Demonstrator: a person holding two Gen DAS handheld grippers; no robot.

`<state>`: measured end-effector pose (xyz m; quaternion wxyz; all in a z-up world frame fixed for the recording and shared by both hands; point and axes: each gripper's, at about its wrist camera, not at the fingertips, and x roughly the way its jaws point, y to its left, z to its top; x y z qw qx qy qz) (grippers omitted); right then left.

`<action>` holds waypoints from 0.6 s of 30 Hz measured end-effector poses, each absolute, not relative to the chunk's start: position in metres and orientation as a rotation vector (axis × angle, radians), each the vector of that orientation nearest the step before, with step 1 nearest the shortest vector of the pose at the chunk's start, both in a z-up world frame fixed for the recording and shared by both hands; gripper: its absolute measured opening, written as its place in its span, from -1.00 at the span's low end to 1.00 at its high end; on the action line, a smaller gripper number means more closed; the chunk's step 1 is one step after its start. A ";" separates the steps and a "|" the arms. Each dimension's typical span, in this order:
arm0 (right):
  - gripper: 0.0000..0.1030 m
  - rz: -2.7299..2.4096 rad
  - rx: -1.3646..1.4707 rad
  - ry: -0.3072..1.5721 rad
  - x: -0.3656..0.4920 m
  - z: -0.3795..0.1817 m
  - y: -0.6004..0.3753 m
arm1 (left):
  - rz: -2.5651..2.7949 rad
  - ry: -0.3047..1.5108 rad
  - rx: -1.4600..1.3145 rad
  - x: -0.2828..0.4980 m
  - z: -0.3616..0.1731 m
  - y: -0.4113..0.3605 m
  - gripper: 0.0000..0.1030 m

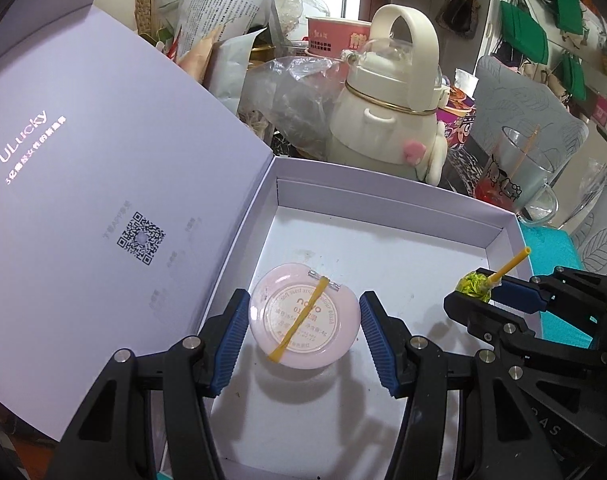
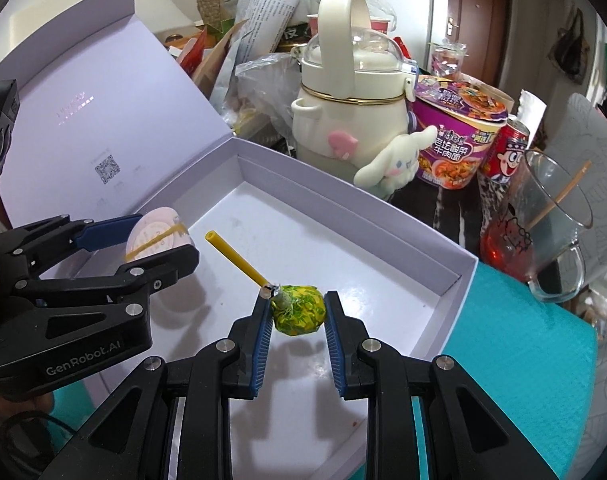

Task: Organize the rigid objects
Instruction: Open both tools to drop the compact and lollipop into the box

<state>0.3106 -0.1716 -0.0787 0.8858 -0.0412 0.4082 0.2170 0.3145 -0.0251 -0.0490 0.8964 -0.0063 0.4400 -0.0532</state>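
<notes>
An open lilac box (image 1: 383,200) (image 2: 459,264) lies in front of me with its lid (image 1: 83,184) raised at the left. My left gripper (image 1: 303,322) is shut on a round pink blush compact (image 1: 303,316) bound by a yellow rubber band, held above the box floor; the compact also shows in the right wrist view (image 2: 155,236). My right gripper (image 2: 297,314) is shut on a lollipop (image 2: 299,314) in a yellow-green wrapper with a yellow stick, over the box's right part. The lollipop also shows in the left wrist view (image 1: 473,286).
Behind the box stand a cream bottle with a big handle (image 1: 383,104) (image 2: 351,92), a plush toy (image 2: 399,164), a purple noodle cup (image 2: 459,136), a red can (image 2: 503,152) and a glass mug (image 2: 555,220) (image 1: 519,176). Papers and bags pile at the back. A teal mat (image 2: 515,344) lies at the right.
</notes>
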 end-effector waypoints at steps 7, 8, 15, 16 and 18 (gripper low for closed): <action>-0.29 0.426 -0.098 0.839 0.309 -0.075 -0.175 | -0.097 0.963 -0.067 0.320 -0.053 -0.019 0.08; -0.29 0.424 -0.097 0.839 0.310 -0.075 -0.175 | -0.085 0.961 -0.062 0.320 -0.053 -0.019 0.09; -0.29 0.415 -0.089 0.837 0.309 -0.072 -0.177 | -0.054 0.901 -0.039 0.312 -0.038 -0.019 0.09; -0.29 0.414 -0.087 0.835 0.309 -0.071 -0.178 | -0.053 0.900 -0.039 0.312 -0.037 -0.018 0.09; -0.29 0.411 -0.082 0.830 0.308 -0.069 -0.179 | -0.053 0.896 -0.044 0.310 -0.034 -0.017 0.09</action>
